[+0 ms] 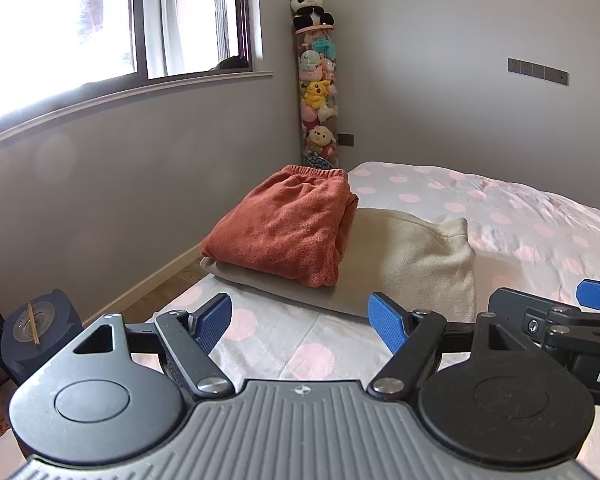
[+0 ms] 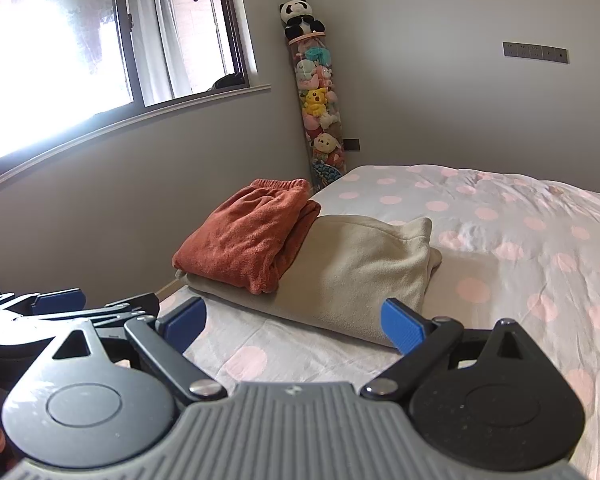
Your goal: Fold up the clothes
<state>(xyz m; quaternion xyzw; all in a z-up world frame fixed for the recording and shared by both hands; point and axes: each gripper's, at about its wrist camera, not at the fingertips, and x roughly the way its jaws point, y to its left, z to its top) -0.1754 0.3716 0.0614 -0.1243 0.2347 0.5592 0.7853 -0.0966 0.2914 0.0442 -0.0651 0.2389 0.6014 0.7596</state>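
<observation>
A folded rust-orange fleece garment [image 1: 284,224] lies on top of a folded beige garment [image 1: 412,264] near the bed's left edge. Both also show in the right wrist view, the orange one [image 2: 244,236] on the beige one [image 2: 352,276]. My left gripper [image 1: 302,320] is open and empty, just short of the beige garment. My right gripper [image 2: 296,322] is open and empty, close to the beige garment's near edge. The right gripper shows at the right edge of the left wrist view [image 1: 560,320], and the left gripper at the left edge of the right wrist view [image 2: 40,312].
The bed [image 1: 520,220] has a grey cover with pink dots. A tall clear tube of plush toys [image 1: 318,92] with a panda on top stands in the corner. A window [image 1: 112,20] is on the left wall. A dark round device [image 1: 36,328] sits on the floor at left.
</observation>
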